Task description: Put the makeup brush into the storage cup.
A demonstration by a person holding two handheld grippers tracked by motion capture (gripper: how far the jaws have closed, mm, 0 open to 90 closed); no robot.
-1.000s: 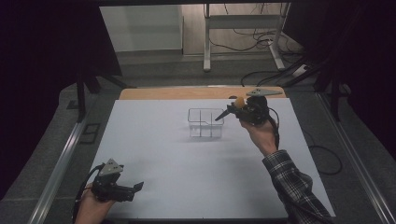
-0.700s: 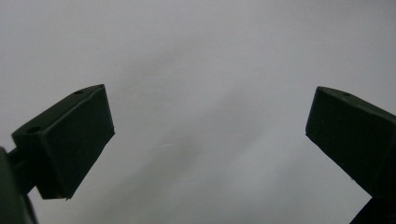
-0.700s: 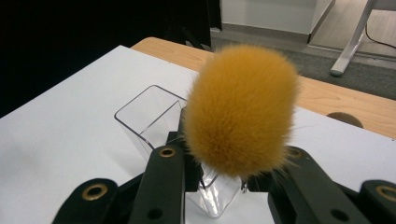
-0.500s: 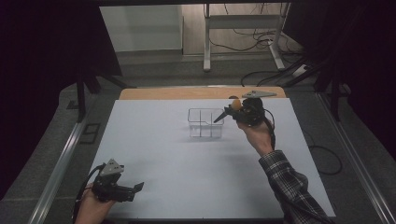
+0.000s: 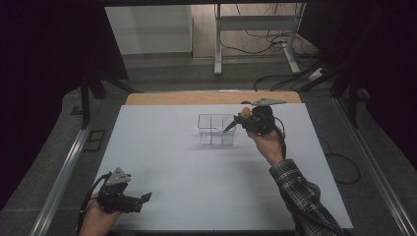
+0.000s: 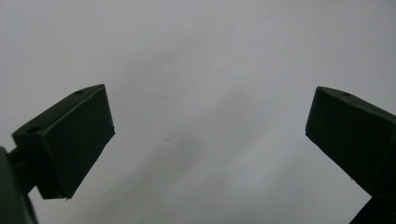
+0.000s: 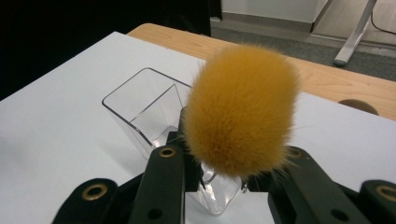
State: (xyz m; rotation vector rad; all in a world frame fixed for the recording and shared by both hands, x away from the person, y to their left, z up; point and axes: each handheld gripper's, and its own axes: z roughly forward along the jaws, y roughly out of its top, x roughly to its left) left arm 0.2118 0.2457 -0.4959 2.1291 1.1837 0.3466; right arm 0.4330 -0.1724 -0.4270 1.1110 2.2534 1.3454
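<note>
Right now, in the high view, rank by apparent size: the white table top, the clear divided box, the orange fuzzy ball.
1. White table top, by far the largest.
2. Clear divided box.
3. Orange fuzzy ball, smallest, at the right hand-held gripper.

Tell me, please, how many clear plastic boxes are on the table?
1: the clear divided box stands at the far middle of the white table, just in front of the right tool.

This looks like a lab or test room set up for recording. The white-topped bench (image 5: 196, 172) sits in a pool of light while dark curtains hang on both sides of it. Beyond its far edge stands a metal frame on legs (image 5: 255, 29) with loose cables (image 5: 275, 78) trailing over the grey carpet and bare wood floor.
</note>
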